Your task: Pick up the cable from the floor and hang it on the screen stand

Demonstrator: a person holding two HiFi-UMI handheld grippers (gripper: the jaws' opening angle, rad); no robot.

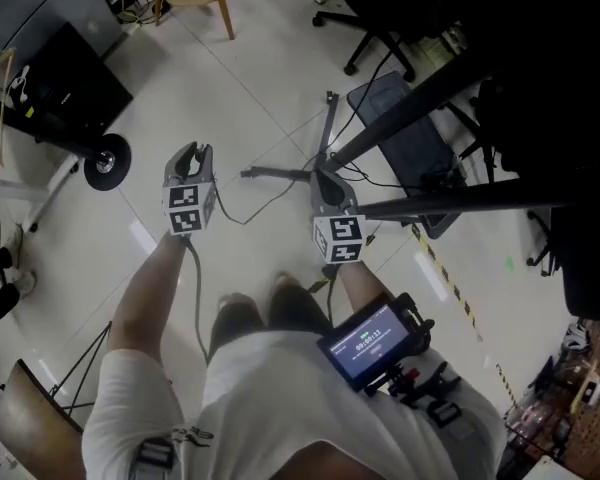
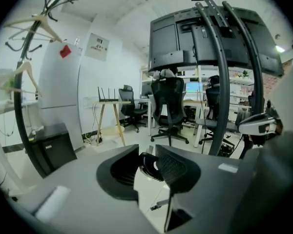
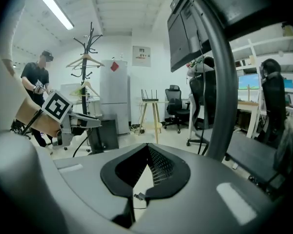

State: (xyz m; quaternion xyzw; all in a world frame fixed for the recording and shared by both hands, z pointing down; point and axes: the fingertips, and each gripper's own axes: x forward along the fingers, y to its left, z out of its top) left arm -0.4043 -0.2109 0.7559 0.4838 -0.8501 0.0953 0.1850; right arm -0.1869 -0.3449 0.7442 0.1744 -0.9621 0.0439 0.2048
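Black cable (image 2: 147,164) is sitting bunched between my left gripper's (image 1: 189,155) jaws, which are grasping it. My right gripper (image 1: 324,180) is clenched shut, just beside the screen stand's (image 1: 410,108) slanting poles. Pale floor (image 1: 260,88) is lying open ahead, between those poles and a wheel (image 1: 107,163).

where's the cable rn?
Head view, left of centre: the cable is gripped by the left gripper and sags rightward toward the right gripper, beside the screen stand.
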